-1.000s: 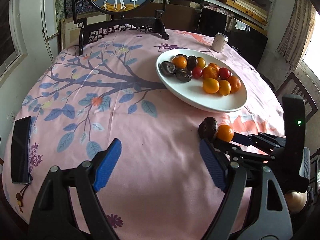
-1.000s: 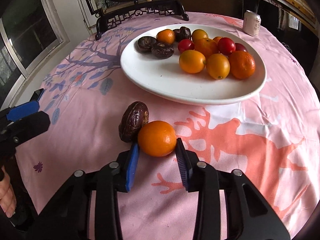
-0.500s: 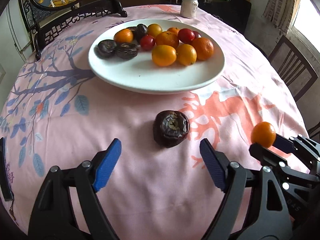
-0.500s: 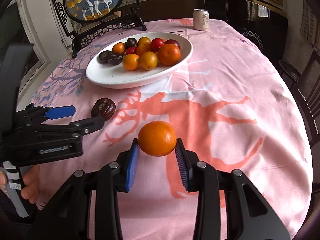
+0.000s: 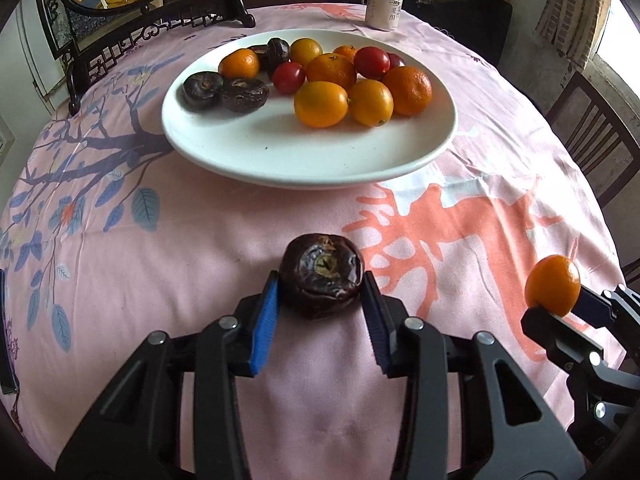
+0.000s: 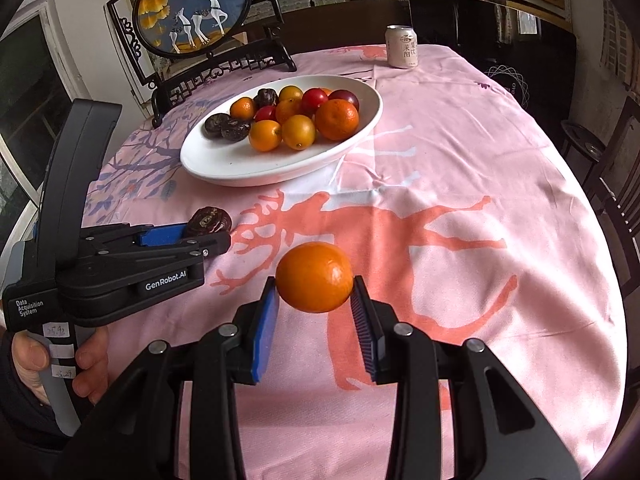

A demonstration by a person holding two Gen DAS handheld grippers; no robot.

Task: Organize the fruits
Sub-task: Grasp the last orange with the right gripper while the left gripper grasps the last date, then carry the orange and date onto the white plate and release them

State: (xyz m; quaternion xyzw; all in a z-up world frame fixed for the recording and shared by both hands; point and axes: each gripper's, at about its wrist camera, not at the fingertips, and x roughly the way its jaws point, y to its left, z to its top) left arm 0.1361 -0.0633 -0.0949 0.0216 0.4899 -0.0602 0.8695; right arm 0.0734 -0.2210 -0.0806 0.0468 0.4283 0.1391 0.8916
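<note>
A dark wrinkled fruit (image 5: 322, 268) lies on the pink tablecloth in front of the white plate (image 5: 280, 160). My left gripper (image 5: 320, 280) straddles it; its jaws are closing and both blue pads touch the fruit's sides. My right gripper (image 6: 315, 284) is shut on an orange (image 6: 315, 276) and holds it above the cloth. In the left wrist view that orange (image 5: 553, 290) shows at the far right. The plate (image 6: 224, 168) carries several oranges, red fruits and dark fruits. In the right wrist view the left gripper (image 6: 208, 236) and the dark fruit (image 6: 210, 218) appear at the left.
A drink can (image 5: 384, 8) stands at the table's far side. A round painted screen on a dark carved stand (image 6: 192, 20) rises behind the plate. Wooden chairs (image 5: 592, 136) flank the right edge. A hand (image 6: 88, 372) grips the left gripper's handle.
The right gripper carried the orange up and away from the dark fruit. The left gripper moved in over the dark fruit and its wide-open jaws closed onto it.
</note>
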